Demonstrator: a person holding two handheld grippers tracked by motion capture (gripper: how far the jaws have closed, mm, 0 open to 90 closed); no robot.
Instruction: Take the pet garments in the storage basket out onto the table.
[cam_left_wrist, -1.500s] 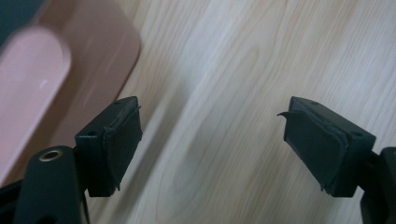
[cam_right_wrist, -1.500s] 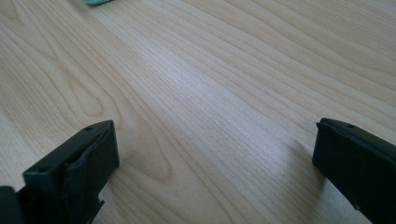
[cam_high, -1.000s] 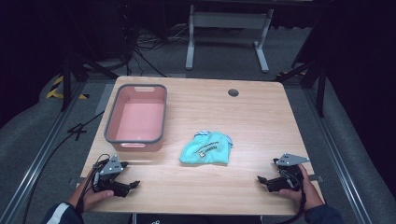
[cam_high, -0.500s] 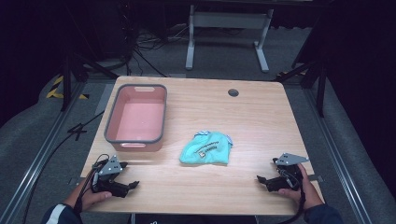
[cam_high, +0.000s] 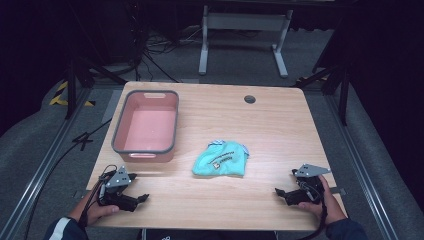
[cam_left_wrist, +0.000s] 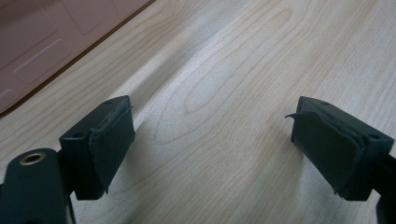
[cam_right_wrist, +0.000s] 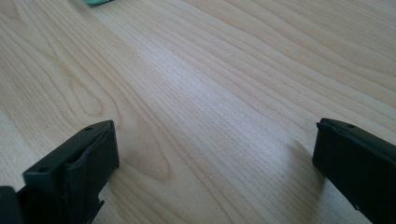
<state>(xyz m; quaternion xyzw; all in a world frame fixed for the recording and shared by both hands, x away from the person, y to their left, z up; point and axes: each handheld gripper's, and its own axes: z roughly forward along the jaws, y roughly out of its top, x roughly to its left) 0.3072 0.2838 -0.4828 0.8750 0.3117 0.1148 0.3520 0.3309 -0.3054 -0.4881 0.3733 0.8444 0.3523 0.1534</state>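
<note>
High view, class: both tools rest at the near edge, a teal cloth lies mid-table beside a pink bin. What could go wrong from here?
1. The teal cloth is crumpled and limp, so an open tool might pinch only one layer and drag it.
2. The pink bin sits close to the left tool; a careless reach could nudge it.
3. The right tool lies near the table's edge and could slip off.

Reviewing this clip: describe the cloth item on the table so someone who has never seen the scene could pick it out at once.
Start from the wooden table and find the pink tub with a grey rim at its left side. Just right of the tub's near corner, apart from it and about mid-table, lies the crumpled turquoise cloth. It is the table's one soft, flat thing, its only blue-green one, with small dark markings on top.
</note>
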